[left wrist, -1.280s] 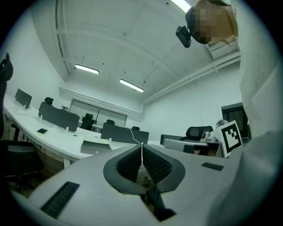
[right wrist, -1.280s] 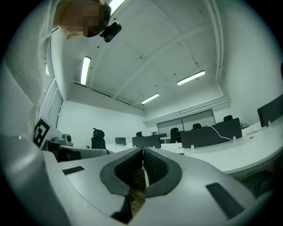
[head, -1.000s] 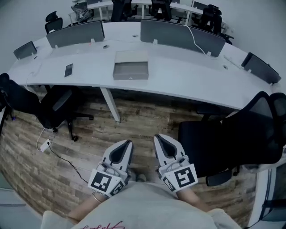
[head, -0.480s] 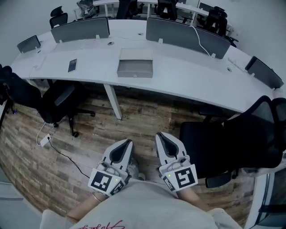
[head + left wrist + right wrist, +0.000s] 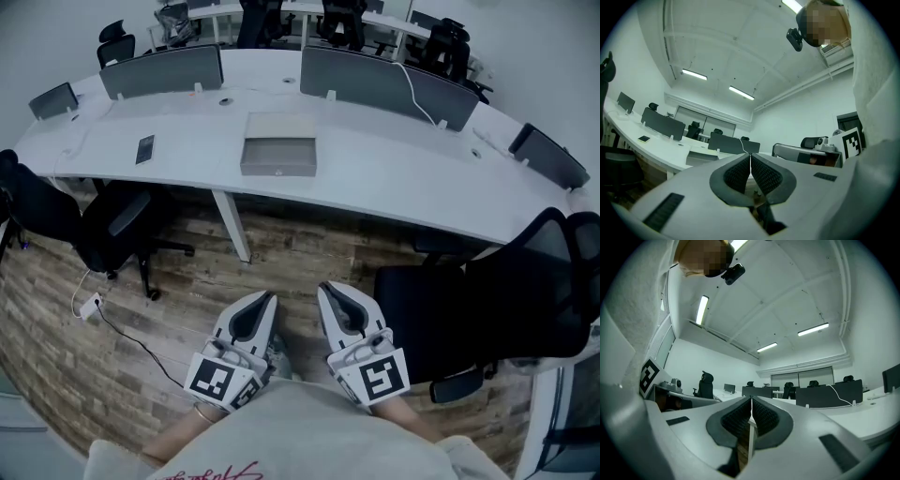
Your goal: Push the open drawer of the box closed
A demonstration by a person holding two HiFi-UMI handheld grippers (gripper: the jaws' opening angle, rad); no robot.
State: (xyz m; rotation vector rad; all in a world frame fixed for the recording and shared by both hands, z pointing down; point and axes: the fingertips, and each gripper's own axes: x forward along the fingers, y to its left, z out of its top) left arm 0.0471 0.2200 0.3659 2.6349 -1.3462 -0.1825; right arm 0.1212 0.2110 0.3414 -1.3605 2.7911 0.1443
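A flat grey box (image 5: pixel 278 156) lies on the long curved white desk (image 5: pixel 394 178), its drawer drawn out toward me. Both grippers hang low near my body, far from the desk. My left gripper (image 5: pixel 266 299) is shut, its ribbed pads (image 5: pixel 742 174) pressed together with nothing between them. My right gripper (image 5: pixel 323 290) is shut too, its pads (image 5: pixel 761 417) meeting on nothing. In the left gripper view the box (image 5: pixel 702 157) shows small on the desk.
A dark phone (image 5: pixel 144 148) lies on the desk's left part. Grey dividers (image 5: pixel 375 80) stand along its far side. Black office chairs stand at left (image 5: pixel 112 220) and right (image 5: pixel 487 300). A cable and a power strip (image 5: pixel 92 306) lie on the wood floor.
The view has shifted slightly, with the desk and box sitting a little lower in the picture than a second ago. Both grippers stay shut and hardly move.
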